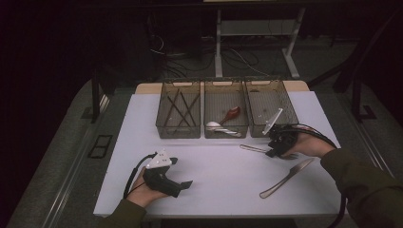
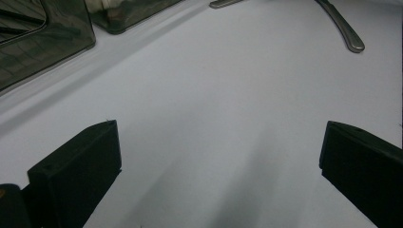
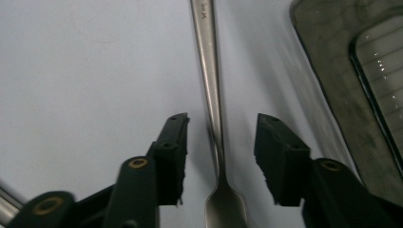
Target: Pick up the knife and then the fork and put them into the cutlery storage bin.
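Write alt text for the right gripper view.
The right gripper has its two black fingers open on either side of a metal fork's handle, which lies flat on the white table. The corner of a tinted plastic bin sits at the right.

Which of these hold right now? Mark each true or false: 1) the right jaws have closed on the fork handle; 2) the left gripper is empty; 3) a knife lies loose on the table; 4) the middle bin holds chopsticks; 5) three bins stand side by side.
1) False. The right gripper is open, its jaws on either side of the fork handle with gaps showing.
2) True. The left gripper is open over bare table, nothing between its jaws.
3) True. The knife lies on the table near the person's right forearm.
4) False. The middle bin holds spoons; the thin dark sticks are in the left bin.
5) True. The right bin completes a row of three at the table's far edge.
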Demonstrator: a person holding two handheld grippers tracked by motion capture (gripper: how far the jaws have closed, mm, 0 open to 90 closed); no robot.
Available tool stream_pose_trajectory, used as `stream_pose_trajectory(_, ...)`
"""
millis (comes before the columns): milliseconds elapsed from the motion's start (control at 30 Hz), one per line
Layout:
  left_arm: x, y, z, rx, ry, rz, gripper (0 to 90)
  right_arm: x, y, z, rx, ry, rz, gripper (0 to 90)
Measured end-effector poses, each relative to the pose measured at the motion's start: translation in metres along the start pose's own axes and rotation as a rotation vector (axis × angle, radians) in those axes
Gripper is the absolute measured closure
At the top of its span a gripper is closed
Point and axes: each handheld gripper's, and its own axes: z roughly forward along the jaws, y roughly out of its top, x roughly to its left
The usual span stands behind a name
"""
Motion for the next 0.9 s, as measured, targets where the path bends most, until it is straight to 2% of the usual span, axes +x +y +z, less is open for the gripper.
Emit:
stream_pose_trajectory(233, 0.0, 0.0, 0.0, 0.002, -0.002, 0.002, 0.0, 0.002, 0.007, 0.007, 0.072, 0.012, -0.055, 68.7)
stream_pose_trajectory(533, 0.0, 0.0, 0.001, 0.004, -0.006, 0.004, 0.0, 0.0, 0.012, 0.008, 0.119, 0.017, -0.081, 82.0)
stream_pose_trajectory(900, 0.0, 0.0, 0.001, 0.005, -0.008, 0.005, 0.0, 0.003, 0.016, 0.009, 0.152, 0.001, -0.115, 83.9)
